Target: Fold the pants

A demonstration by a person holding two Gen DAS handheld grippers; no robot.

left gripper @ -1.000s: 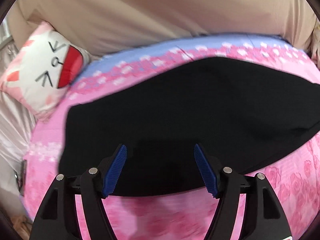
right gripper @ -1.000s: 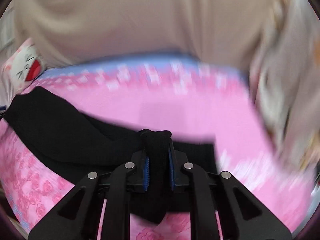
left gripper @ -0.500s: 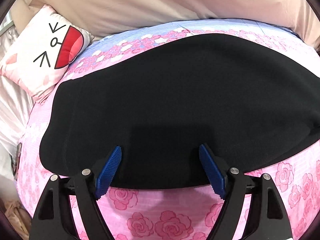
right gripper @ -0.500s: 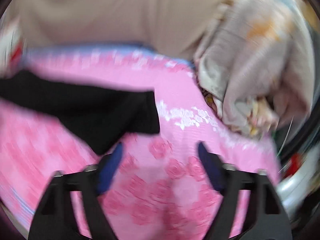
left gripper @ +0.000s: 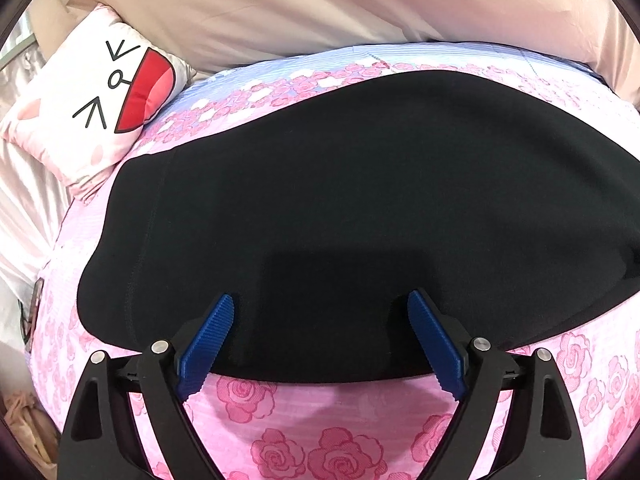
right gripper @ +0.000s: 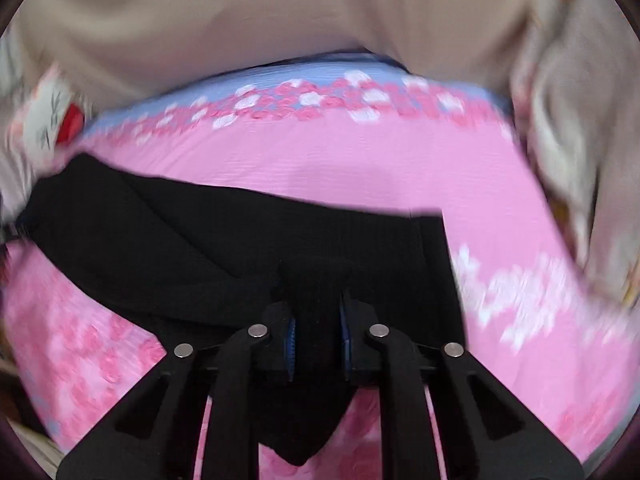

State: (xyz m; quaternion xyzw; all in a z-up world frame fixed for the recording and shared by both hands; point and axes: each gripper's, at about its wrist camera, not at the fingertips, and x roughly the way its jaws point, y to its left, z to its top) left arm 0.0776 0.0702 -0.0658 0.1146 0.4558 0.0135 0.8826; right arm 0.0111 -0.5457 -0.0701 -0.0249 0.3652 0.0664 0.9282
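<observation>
Pants [left gripper: 360, 208], black and smooth, lie spread across the pink rose-print bedspread [left gripper: 320, 440] on the bed, filling the middle of the left wrist view from nine o'clock to three o'clock. A stitched seam runs down their nine-o'clock end, and their near edge lies flat and straight at six o'clock.

Against the frame half a second back, we find the left claw [left gripper: 320, 338] with its jaws wider: they have just been opening, and they now stand well apart over the near edge of the pants, the blue pads [left gripper: 208, 340] clear of the cloth and nothing pinched between them.

The right claw [right gripper: 316, 336] has changed more. Half a second ago its jaws gaped over bare bedspread with the pants at ten o'clock; they have just been closing, and now they are clamped on a bunched fold of the pants, which rises between the pads and hangs below them in a point toward six o'clock. From there the black cloth runs off toward nine o'clock, with a squared end at three o'clock. This view is blurred.

Beyond the pants, at ten o'clock in the left wrist view, we see a pillow [left gripper: 92, 108] with a cartoon face. A beige sheet [left gripper: 320, 4] fills twelve o'clock, and a pale crumpled cloth [right gripper: 572, 128] sits at two o'clock in the right wrist view.
</observation>
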